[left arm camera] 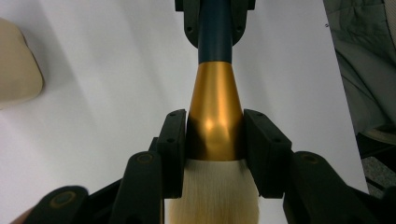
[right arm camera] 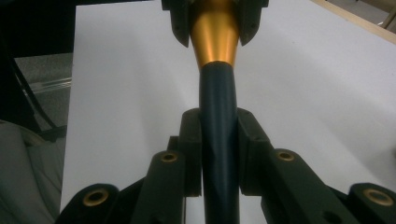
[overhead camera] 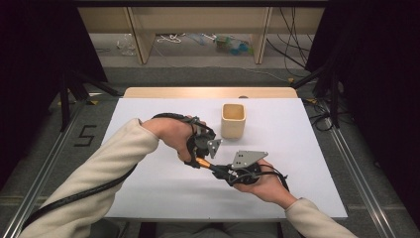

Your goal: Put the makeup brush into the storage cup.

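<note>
Holding one brush (overhead camera: 207, 164) between them, left claw (left arm camera: 212, 135) clamped on its gold collar and right claw (right arm camera: 218, 149) on the handle, the handover seems underway; next one claw must let go.

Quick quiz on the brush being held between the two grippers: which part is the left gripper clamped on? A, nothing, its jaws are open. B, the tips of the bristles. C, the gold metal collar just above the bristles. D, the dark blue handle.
C: in the left gripper view the left gripper has its pads pressed on both sides of the brush at the gold collar, while the right gripper clamps the dark blue handle.
</note>
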The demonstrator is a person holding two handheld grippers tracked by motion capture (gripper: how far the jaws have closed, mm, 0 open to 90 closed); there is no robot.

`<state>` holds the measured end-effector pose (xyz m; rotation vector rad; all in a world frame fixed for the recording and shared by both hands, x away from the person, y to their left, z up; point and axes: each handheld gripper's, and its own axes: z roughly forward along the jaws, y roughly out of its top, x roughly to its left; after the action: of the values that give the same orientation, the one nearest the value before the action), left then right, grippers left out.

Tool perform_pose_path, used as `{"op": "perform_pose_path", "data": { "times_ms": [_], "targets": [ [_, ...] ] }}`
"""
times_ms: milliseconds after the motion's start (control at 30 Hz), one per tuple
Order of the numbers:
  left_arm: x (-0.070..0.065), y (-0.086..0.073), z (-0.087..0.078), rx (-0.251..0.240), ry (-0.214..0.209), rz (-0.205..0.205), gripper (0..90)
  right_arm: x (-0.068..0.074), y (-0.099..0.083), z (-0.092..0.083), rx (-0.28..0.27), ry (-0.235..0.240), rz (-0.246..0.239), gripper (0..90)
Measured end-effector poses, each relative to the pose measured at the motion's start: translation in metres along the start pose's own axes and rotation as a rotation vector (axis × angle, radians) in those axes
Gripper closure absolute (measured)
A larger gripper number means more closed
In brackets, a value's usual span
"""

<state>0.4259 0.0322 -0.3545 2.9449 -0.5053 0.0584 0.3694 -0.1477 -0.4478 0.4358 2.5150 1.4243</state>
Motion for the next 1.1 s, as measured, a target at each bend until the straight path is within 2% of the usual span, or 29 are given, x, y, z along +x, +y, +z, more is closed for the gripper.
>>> {"op": "perform_pose_path", "data": {
  "times_ms": [167, 333, 367, 467, 533, 567, 700, 767, 867, 933, 1033, 1100],
  "targets": [
    [0.0, 0.0, 0.002, -0.005, 0.006, 0.001, 60.7, -0.001, 0.001, -0.002, -0.001, 0.002, 0.006, 76.0],
    [0.001, 0.001, 0.001, -0.046, 0.03, -0.031, 49.3, 0.0, 0.0, -0.001, -0.007, -0.002, 0.012, 76.0],
    [0.001, 0.002, 0.0, -0.056, 0.037, -0.033, 47.4, -0.001, 0.001, -0.002, 0.006, 0.009, 0.01, 76.0],
    [0.0, 0.003, -0.006, -0.095, 0.064, -0.047, 40.1, -0.003, 0.0, -0.002, -0.008, -0.01, 0.014, 76.0],
    [-0.001, 0.002, -0.011, -0.135, 0.099, -0.039, 35.9, -0.004, 0.0, -0.003, -0.003, -0.01, 0.017, 76.0],
    [-0.003, 0.001, -0.014, -0.157, 0.125, -0.037, 33.3, -0.004, 0.0, -0.003, -0.016, -0.026, 0.021, 75.9],
    [-0.01, -0.012, -0.026, -0.261, 0.226, -0.044, 28.2, -0.007, -0.001, -0.005, -0.011, -0.033, 0.028, 75.9],
    [-0.016, -0.021, -0.029, -0.3, 0.242, -0.055, 26.7, -0.008, -0.001, -0.005, -0.019, -0.042, 0.031, 75.9],
    [-0.026, -0.037, -0.029, -0.359, 0.276, -0.09, 24.2, -0.009, -0.002, -0.005, -0.026, -0.054, 0.033, 75.9],
    [-0.031, -0.048, -0.029, -0.388, 0.319, -0.117, 22.5, -0.01, -0.001, -0.005, -0.027, -0.059, 0.034, 75.9],
    [-0.042, -0.064, -0.026, -0.477, 0.365, -0.185, 20.7, -0.012, 0.0, -0.008, -0.03, -0.07, 0.043, 75.9],
    [-0.049, -0.074, -0.024, -0.513, 0.387, -0.218, 19.0, -0.014, 0.0, -0.009, -0.043, -0.089, 0.046, 75.9]
  ]
}}
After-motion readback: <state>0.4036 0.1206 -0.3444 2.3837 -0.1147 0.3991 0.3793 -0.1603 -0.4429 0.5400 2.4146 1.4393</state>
